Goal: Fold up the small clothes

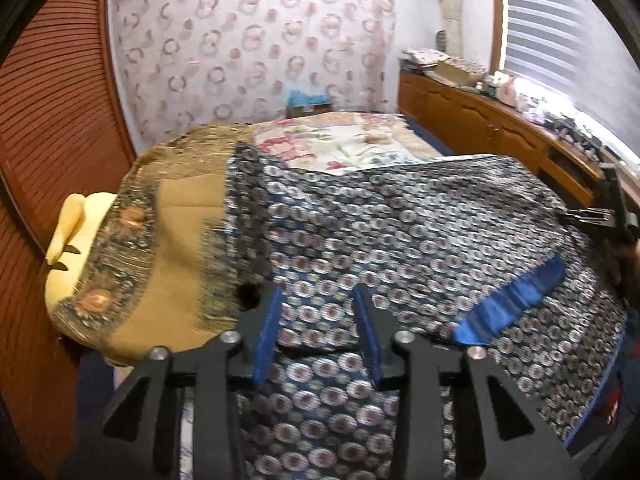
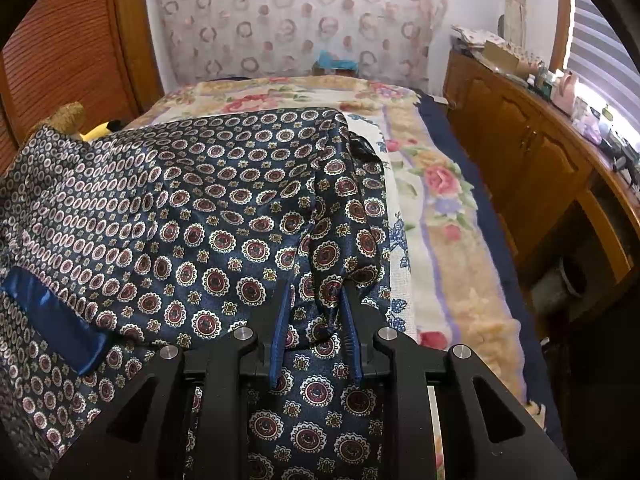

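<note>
A navy satin garment printed with round medallions lies spread over the bed, and a plain blue lining strip shows on it. My left gripper is shut on a fold of the garment at its near left edge, which stands lifted off the bed. In the right wrist view the same garment runs off to the left, its blue strip at the left edge. My right gripper is shut on a bunched corner of it. That right gripper also appears at the far right of the left wrist view, at the cloth's edge.
A floral blanket covers the bed. A tan fringed cloth with sunflowers lies over a yellow cushion at the left. Wooden cabinets with cluttered tops line the right wall under a blind. A louvred wooden door stands at the left.
</note>
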A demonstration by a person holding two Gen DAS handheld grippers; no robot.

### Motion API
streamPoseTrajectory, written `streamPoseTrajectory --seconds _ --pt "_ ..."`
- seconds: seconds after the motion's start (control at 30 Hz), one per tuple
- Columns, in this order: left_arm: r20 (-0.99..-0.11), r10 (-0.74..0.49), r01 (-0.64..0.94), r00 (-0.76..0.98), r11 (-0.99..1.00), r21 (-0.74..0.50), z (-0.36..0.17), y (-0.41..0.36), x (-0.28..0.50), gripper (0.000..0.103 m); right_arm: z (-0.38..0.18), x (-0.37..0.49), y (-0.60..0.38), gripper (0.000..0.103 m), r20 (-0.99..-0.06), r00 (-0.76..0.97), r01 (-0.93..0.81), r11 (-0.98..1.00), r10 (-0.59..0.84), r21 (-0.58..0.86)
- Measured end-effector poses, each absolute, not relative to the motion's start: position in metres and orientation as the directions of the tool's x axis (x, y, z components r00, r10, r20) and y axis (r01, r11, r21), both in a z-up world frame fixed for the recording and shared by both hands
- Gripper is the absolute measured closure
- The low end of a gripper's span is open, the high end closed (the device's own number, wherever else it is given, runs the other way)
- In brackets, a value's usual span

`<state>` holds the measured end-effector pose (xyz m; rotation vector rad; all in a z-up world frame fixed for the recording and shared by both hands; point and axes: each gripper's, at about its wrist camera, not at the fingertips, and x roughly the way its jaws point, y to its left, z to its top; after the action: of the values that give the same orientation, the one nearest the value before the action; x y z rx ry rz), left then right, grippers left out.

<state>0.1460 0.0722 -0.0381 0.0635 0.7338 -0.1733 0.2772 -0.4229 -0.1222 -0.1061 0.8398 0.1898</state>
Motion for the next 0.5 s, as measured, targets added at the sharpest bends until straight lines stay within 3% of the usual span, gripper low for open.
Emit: streamPoseTrajectory --seconds 0.07,0.37,0.4,0.43,0.5 --pt "-0.674 -0.105 0.16 0.731 0.987 0.02 -0.039 0.077 0.154 0.075 -0.122 0.277 -0.425 0.08 -0.748 0.65 -0.21 0.978 0.132 -0.01" --pt "-0.676 0.051 0.074 0.735 0.985 0.155 -0.054 0.078 0.174 0.076 -0.122 0.277 -0.428 0.08 -0.748 0.649 -0.211 0.977 0.142 0.002" --pt "-0.68 0.054 0.082 0.731 0.983 0.165 -0.056 0.076 0.176 0.087 -0.122 0.277 -0.428 0.08 -0.748 0.648 -0.212 0.977 0.142 0.003" --pt "-0.682 0.064 0.084 0.729 0.98 0.181 -0.058 0.075 0.178 0.093 -0.122 0.277 -0.428 0.08 -0.748 0.648 -0.211 0.977 0.142 0.003" --pt "-0.687 0.074 0.087 0.723 0.977 0.197 -0.061 0.072 0.182 0.095 -0.122 0.277 -0.428 0.08 -0.748 0.649 -0.211 0.977 0.141 0.001"
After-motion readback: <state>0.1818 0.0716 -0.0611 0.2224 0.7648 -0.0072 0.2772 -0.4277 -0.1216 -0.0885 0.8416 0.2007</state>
